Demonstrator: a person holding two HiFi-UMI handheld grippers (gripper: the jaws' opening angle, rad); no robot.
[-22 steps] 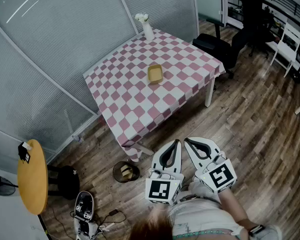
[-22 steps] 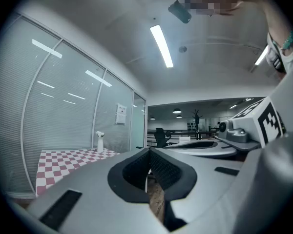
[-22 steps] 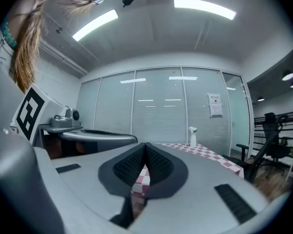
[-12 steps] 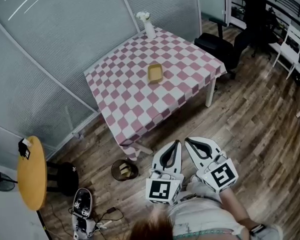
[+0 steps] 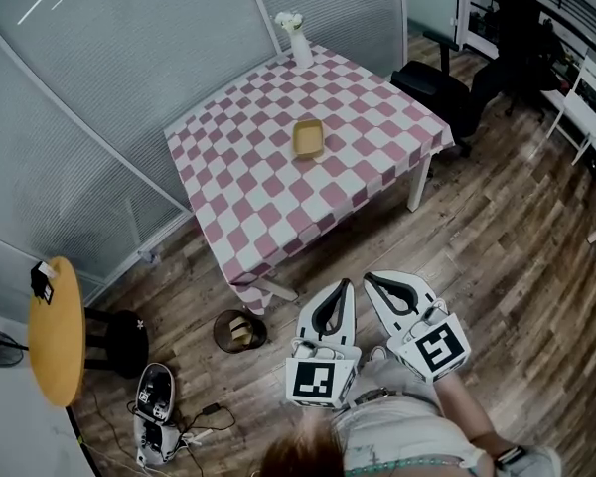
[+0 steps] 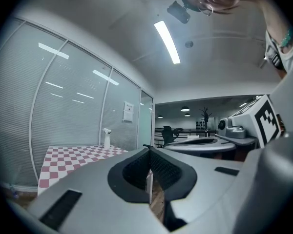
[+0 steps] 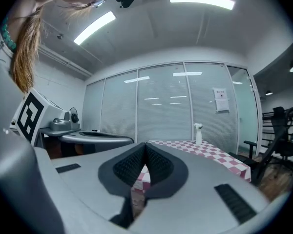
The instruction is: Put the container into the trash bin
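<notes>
Yellow container [image 5: 309, 138] lies well beyond the fingers [image 5: 350, 311] (both pairs closed).

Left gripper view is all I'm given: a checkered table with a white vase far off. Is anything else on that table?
Observer: Yes. From the head view, a yellowish container lies near the middle of the table, apart from the vase.
Operator: Where would it get thrown away?
Observer: A dark round trash bin stands on the floor by the table's near corner, with something pale inside.
Operator: Is the other claw holding anything?
Observer: No. The right gripper has its jaws together with nothing between them.
</notes>
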